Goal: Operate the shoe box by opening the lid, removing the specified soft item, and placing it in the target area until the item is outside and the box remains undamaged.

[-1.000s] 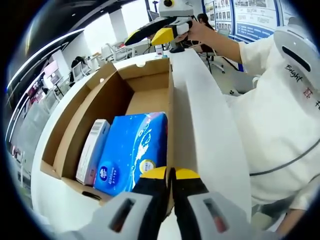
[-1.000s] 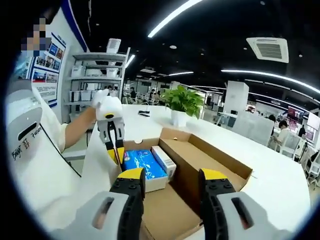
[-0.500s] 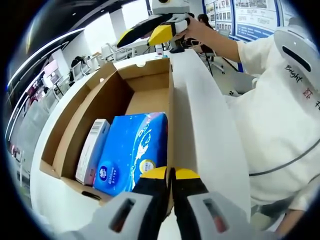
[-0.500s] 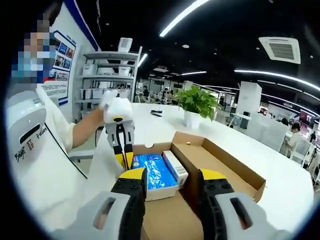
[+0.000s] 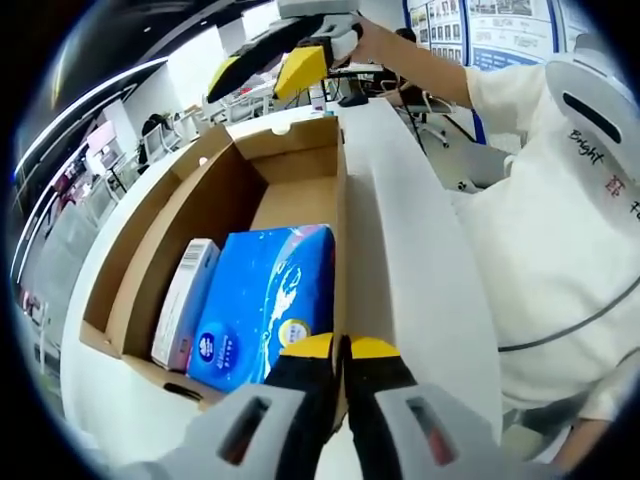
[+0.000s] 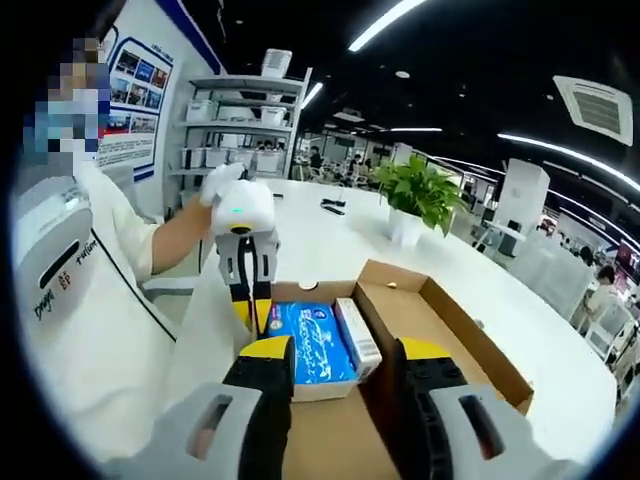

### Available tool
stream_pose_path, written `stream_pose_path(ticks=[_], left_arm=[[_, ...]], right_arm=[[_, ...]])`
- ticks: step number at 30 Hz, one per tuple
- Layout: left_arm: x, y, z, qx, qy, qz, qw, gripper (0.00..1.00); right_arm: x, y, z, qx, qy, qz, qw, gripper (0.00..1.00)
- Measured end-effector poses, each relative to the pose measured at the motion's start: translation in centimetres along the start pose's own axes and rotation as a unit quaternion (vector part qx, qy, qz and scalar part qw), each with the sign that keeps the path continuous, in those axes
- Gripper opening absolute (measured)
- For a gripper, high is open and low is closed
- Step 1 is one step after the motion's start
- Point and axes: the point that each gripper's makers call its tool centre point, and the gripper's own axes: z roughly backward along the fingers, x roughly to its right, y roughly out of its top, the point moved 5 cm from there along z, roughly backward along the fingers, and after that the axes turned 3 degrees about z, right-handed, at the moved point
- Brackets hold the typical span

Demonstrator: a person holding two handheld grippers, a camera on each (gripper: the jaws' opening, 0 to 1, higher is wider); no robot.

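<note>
- Left gripper view: my left gripper (image 5: pixel 340 350) sat at the near end of the shoe box (image 5: pixel 215 190), jaws pressed together on the thin edge where the box wall meets the white lid (image 5: pixel 400 250); looked clamped on the lid edge, holding it open.
- Same view: blue tissue pack (image 5: pixel 265 300), the soft item, lay flat inside the box at the near end, touching the wall by the lid. A slim white carton (image 5: pixel 185 300) lay just beside it on the other side.
- Same view: my right gripper (image 5: pixel 265 65) hung above the far end of the box, jaws apart, nothing in them.
- Right gripper view: right gripper (image 6: pixel 335 350) jaws clearly apart and empty, above the bare cardboard floor of the box (image 6: pixel 440 320). Tissue pack (image 6: pixel 308 342) was ahead, between me and the left gripper (image 6: pixel 252 300).
- Same view: potted plant (image 6: pixel 418 200) stood well behind on the white table (image 6: pixel 340 240).
- Judgement: step in hand is reaching for the pack. To do it well: come down on the pack's free short end, jaws across its width, pinch the soft wrap only, clear of the carton and the cardboard wall, while left steadies the lid without bending it.
</note>
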Motion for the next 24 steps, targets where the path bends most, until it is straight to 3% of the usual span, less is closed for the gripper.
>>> stream_pose_path(ticks=[3, 5, 6, 7, 11, 14, 21, 24], left_arm=[[0.0, 0.0, 0.0, -0.001, 0.0, 0.0, 1.0, 0.02], [0.0, 0.0, 0.0, -0.001, 0.001, 0.0, 1.0, 0.02], [0.0, 0.0, 0.0, -0.001, 0.001, 0.001, 1.0, 0.02], [0.0, 0.0, 0.0, -0.001, 0.001, 0.001, 1.0, 0.02], [0.0, 0.0, 0.0, -0.001, 0.0, 0.0, 1.0, 0.02], [0.0, 0.0, 0.0, 0.0, 0.001, 0.0, 1.0, 0.02], [0.0, 0.0, 0.0, -0.001, 0.0, 0.001, 1.0, 0.02], [0.0, 0.0, 0.0, 0.0, 0.001, 0.001, 1.0, 0.02]], right_arm=[[-0.3, -0.2, -1.3, -0.02, 0.028, -0.008, 0.9994, 0.41], [-0.5, -0.1, -2.5, -0.028, 0.041, -0.001, 0.9988, 0.48], [-0.4, 0.1, -2.9, -0.041, 0.032, 0.023, 0.9984, 0.55], [-0.2, 0.3, -3.1, -0.041, 0.025, 0.03, 0.9984, 0.56], [0.1, 1.7, -4.0, -0.047, 0.034, 0.044, 0.9973, 0.51], [-0.1, 0.8, -4.9, -0.074, 0.06, 0.057, 0.9938, 0.5], [-1.1, 0.0, -7.0, -0.079, 0.095, 0.042, 0.9915, 0.52], [-1.6, -0.6, -8.0, -0.092, 0.101, 0.061, 0.9888, 0.57]])
